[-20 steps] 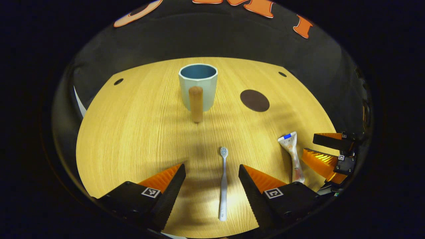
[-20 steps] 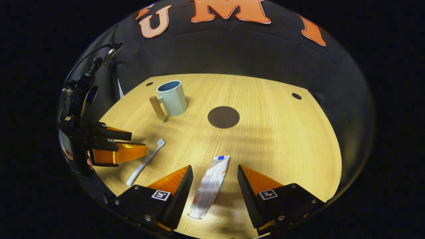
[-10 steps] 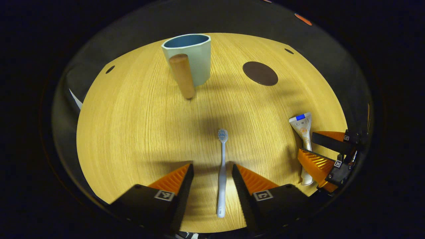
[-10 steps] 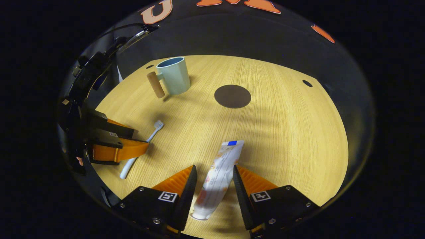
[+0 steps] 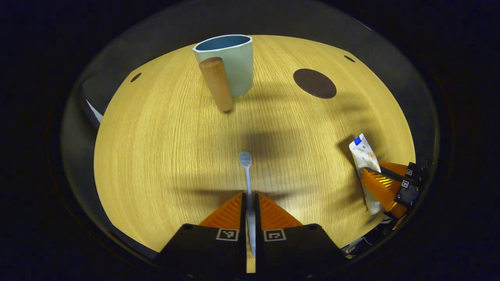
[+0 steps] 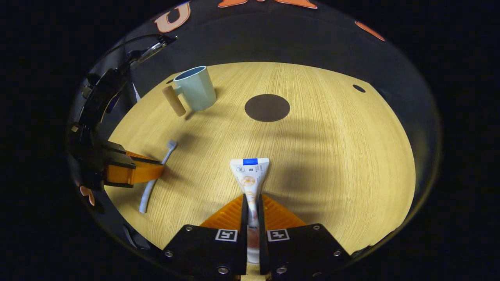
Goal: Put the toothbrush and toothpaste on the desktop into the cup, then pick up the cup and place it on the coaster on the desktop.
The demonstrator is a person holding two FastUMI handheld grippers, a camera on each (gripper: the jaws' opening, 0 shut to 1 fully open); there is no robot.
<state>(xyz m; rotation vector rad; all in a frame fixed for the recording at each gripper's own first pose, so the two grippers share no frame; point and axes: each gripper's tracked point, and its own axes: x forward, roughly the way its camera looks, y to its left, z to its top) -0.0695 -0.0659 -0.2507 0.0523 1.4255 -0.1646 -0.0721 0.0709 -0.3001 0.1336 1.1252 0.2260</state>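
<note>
In the left gripper view, my left gripper [image 5: 250, 197] is shut on the handle of a pale toothbrush [image 5: 246, 171], whose bristle head points toward the cup. A light blue cup [image 5: 230, 64] with a wooden handle [image 5: 216, 84] stands at the far side of the wooden desktop, and a dark round coaster [image 5: 315, 83] lies to its right. In the right gripper view, my right gripper [image 6: 252, 199] is shut on the white toothpaste tube [image 6: 250, 173], flat end forward. The cup [image 6: 195, 88] and coaster [image 6: 267, 107] lie beyond it.
The round wooden desktop [image 5: 164, 148] has small dark holes near its far edge [image 5: 136, 77]. In the left gripper view the right gripper [image 5: 386, 187] holds the toothpaste [image 5: 363, 154] at the right edge. The left gripper [image 6: 133, 173] and toothbrush [image 6: 156, 171] show at the left of the right gripper view.
Both grippers went from wide open to shut, the left on the toothbrush handle and the right on the toothpaste tube. The tube now stands straight between the right fingers.
</note>
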